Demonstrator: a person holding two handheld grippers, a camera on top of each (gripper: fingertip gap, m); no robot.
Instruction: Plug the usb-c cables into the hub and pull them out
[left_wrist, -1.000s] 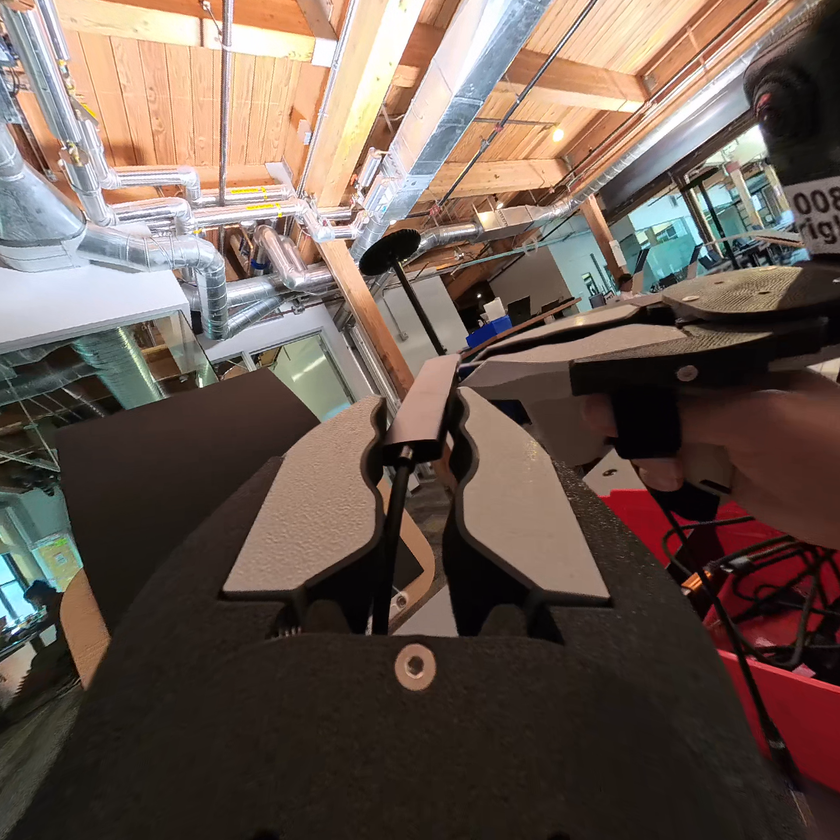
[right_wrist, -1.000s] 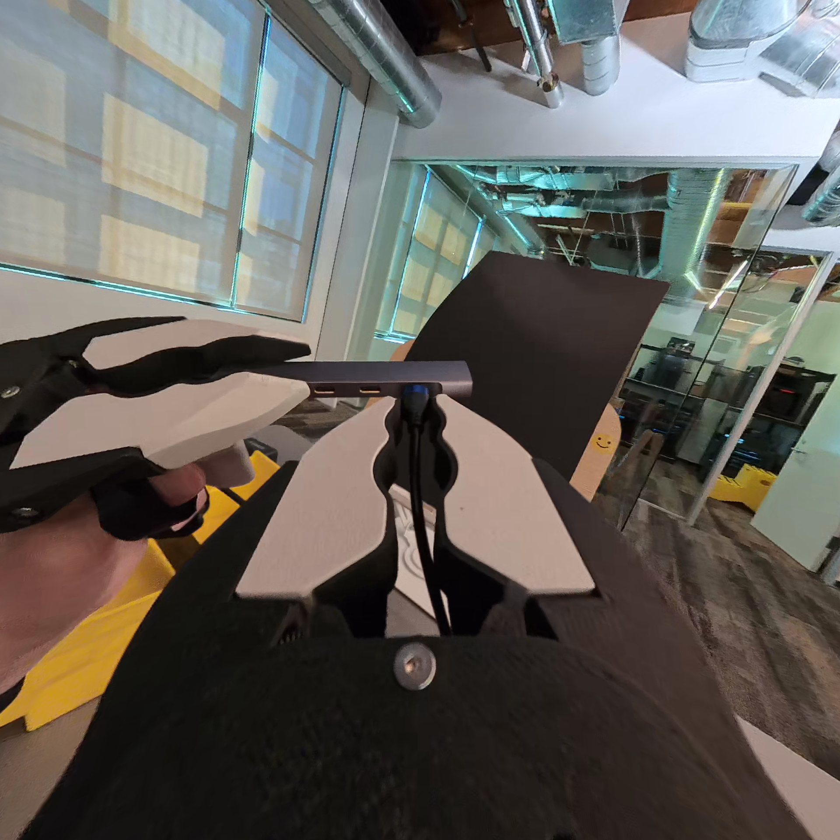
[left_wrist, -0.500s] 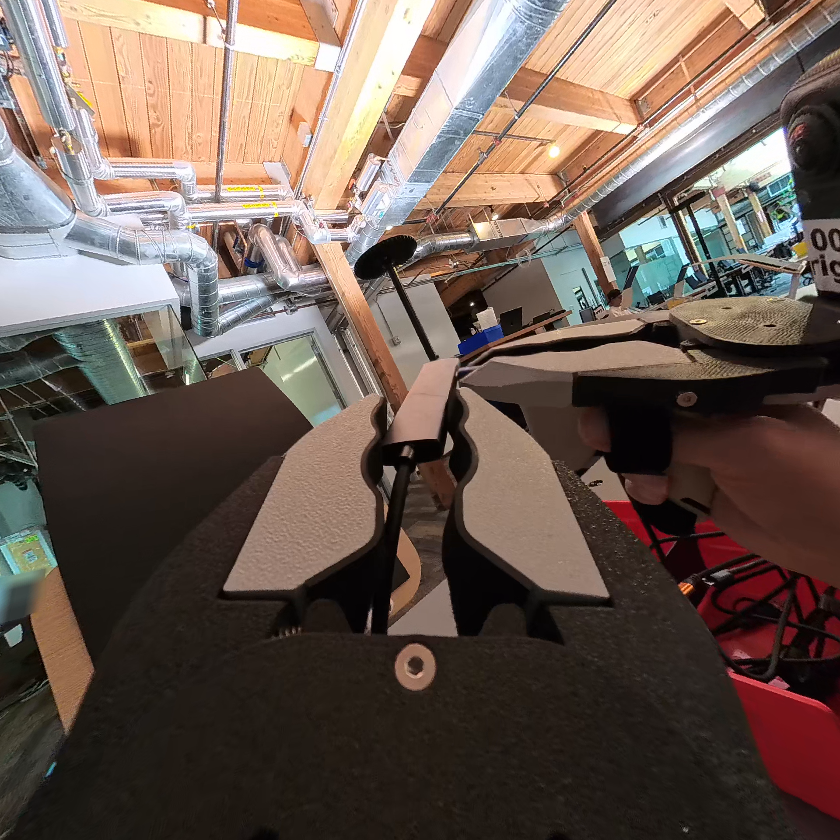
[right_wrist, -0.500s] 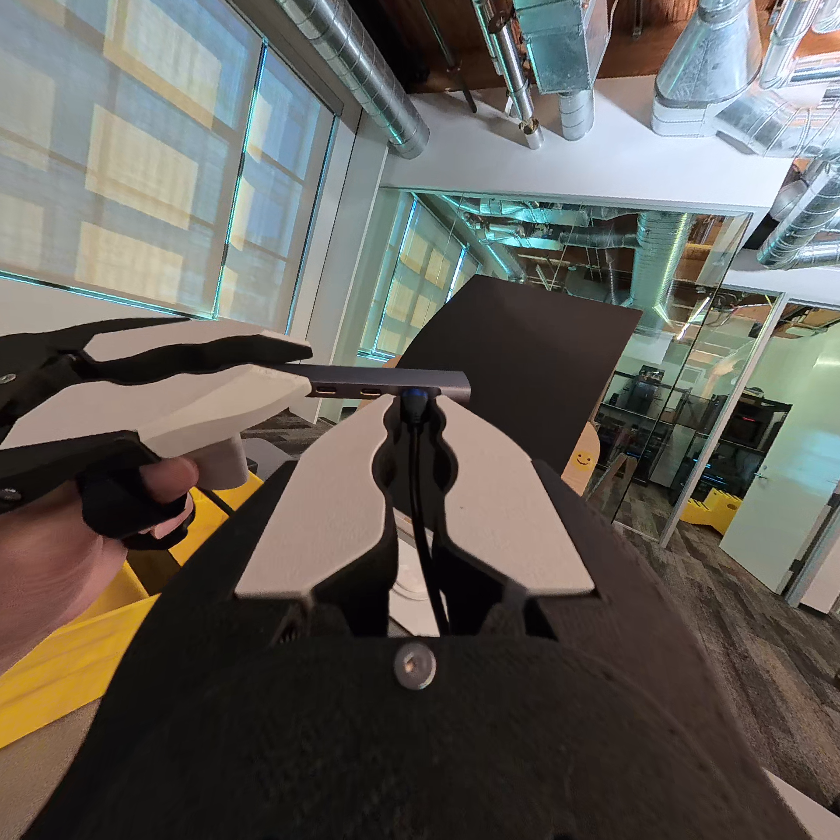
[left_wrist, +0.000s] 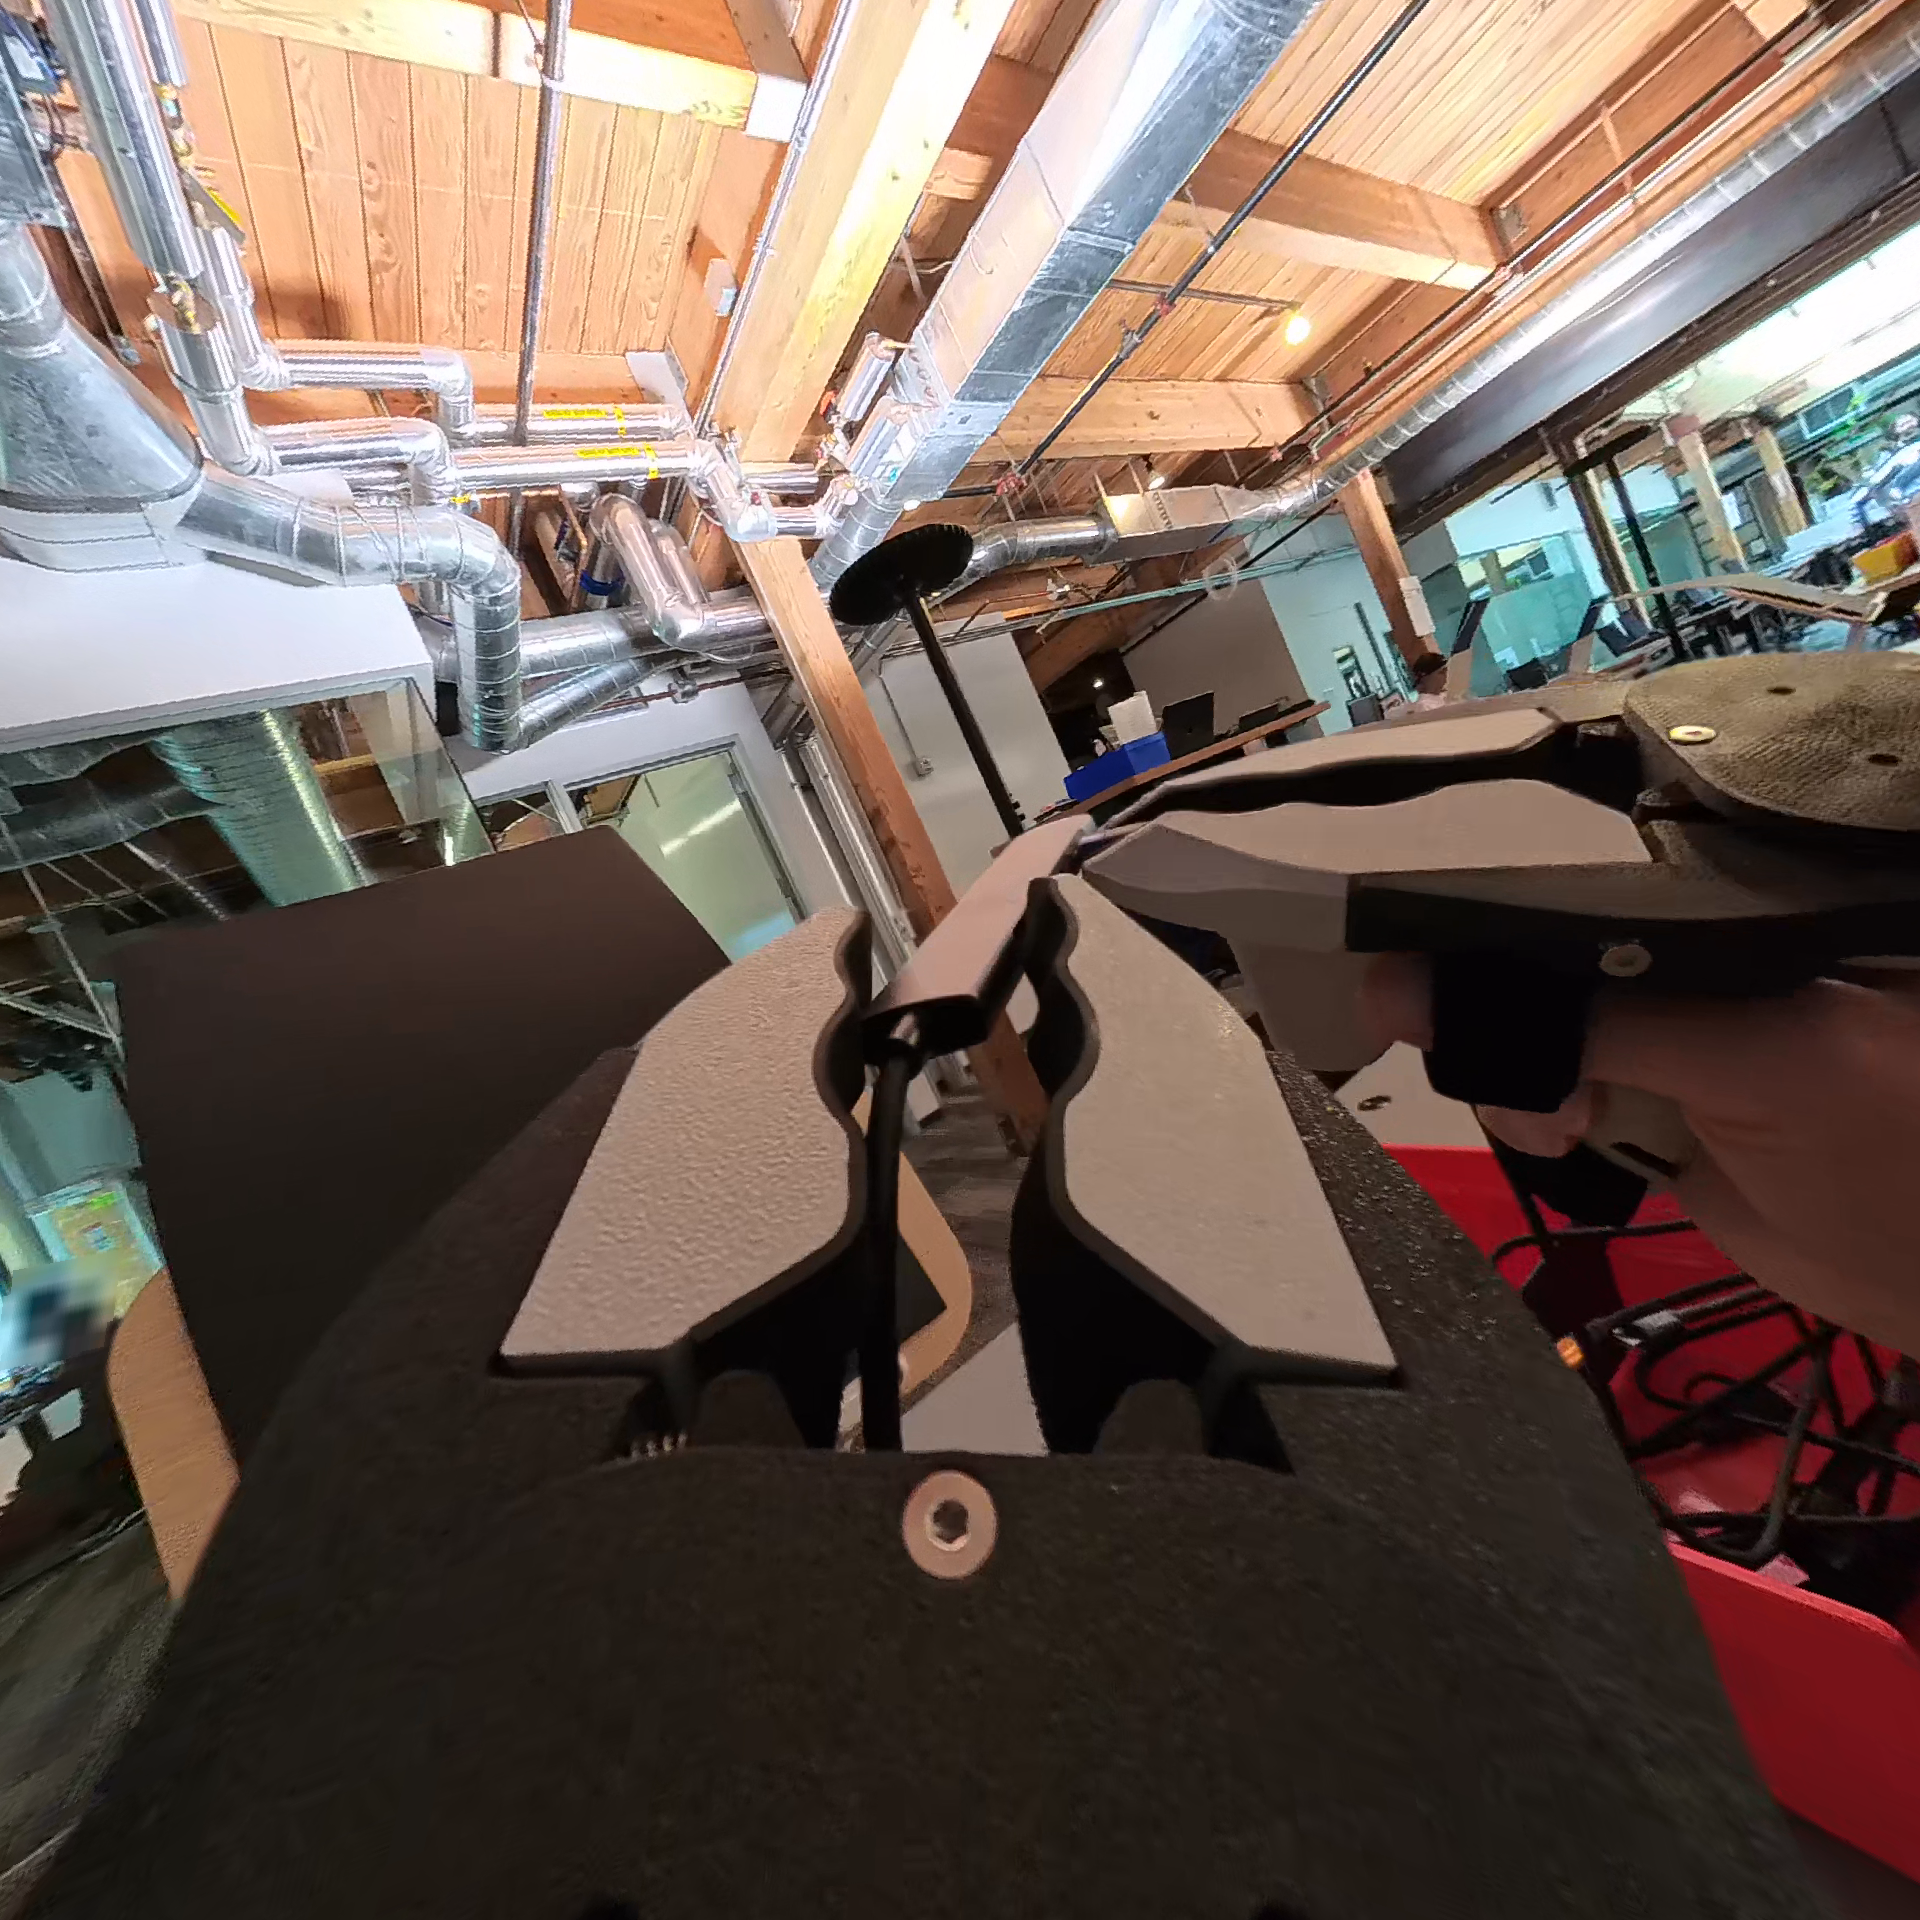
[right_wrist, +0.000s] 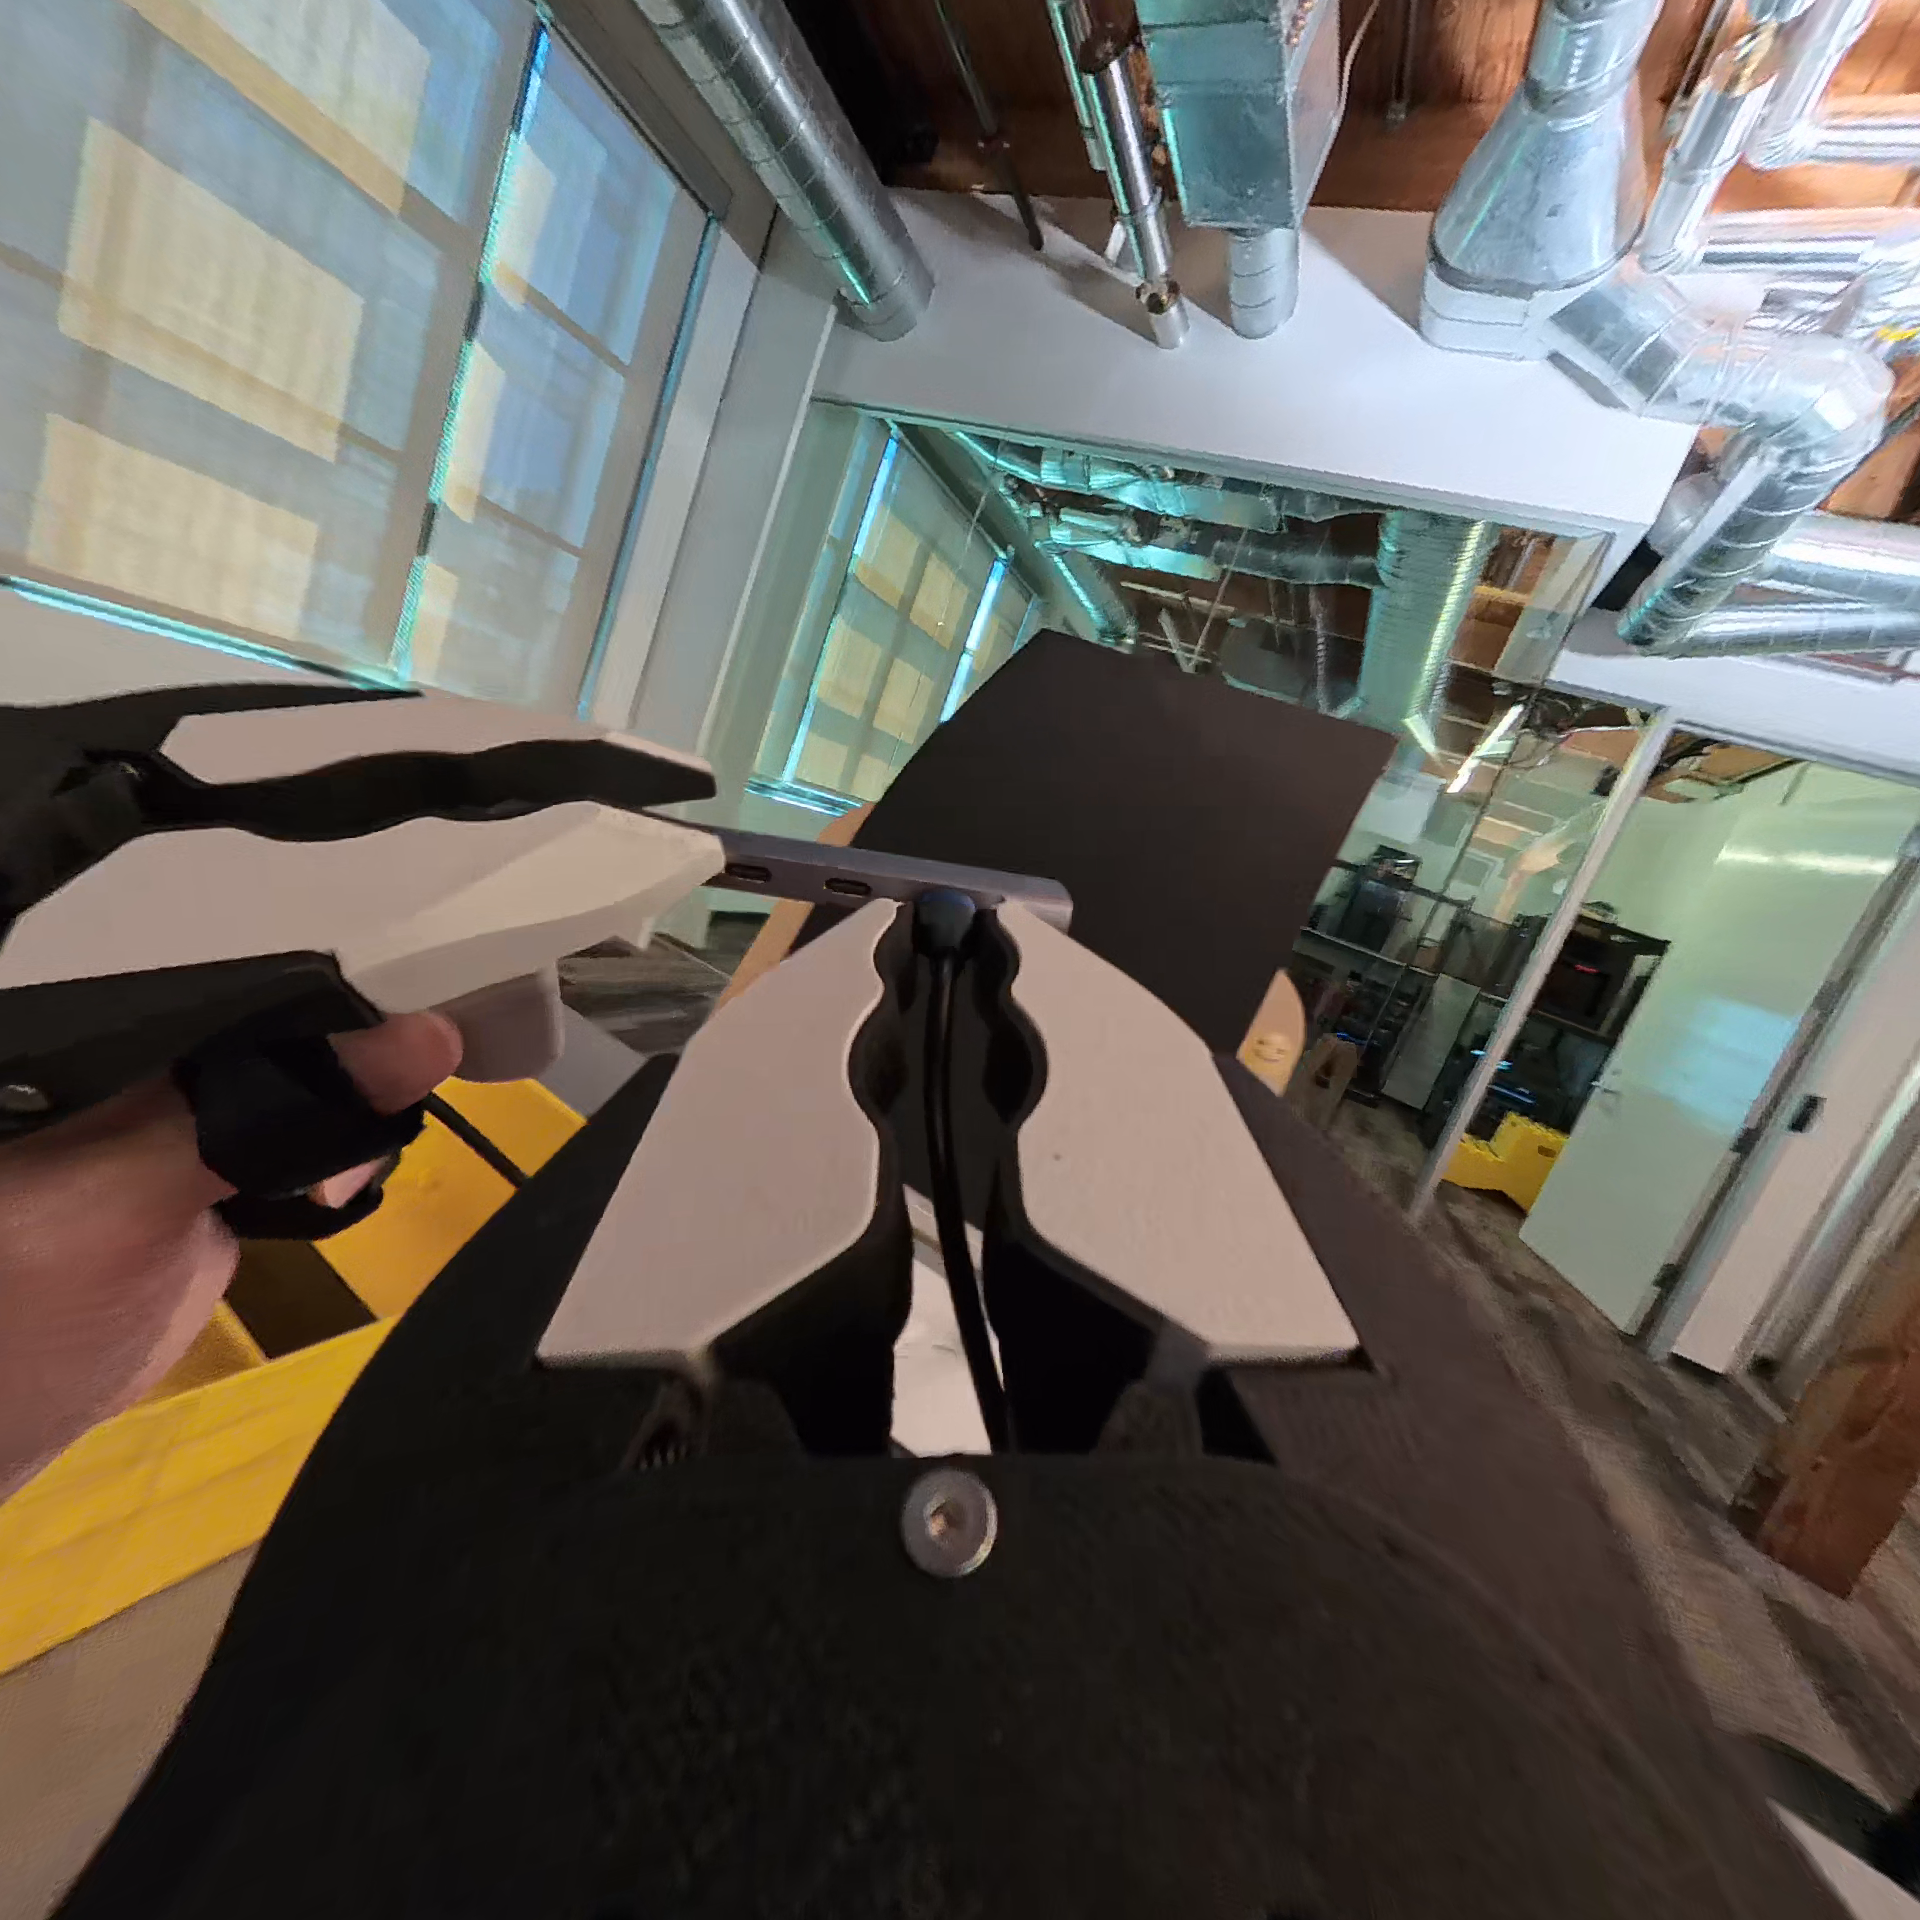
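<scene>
My left gripper is shut on the near end of the slim dark grey hub. The hub's own black lead hangs down between the fingers. My right gripper is shut on the black usb-c cable's plug, which presses against the hub's port edge near its right end; the metal tip is hidden. Two empty ports show to the plug's left. The cable runs back between the fingers. Each gripper also shows in the other's view: the right, the left.
Both grippers are held up in the air, tilted toward the ceiling. A red bin with several loose cables is low on the right. A yellow bin is low on the left. A black board stands behind. My right fingertips sit around 5 cm from my left ones.
Both grippers stay shut on the same things. The pair has shifted and tilted a little, and the plug stays at the hub's port edge.
</scene>
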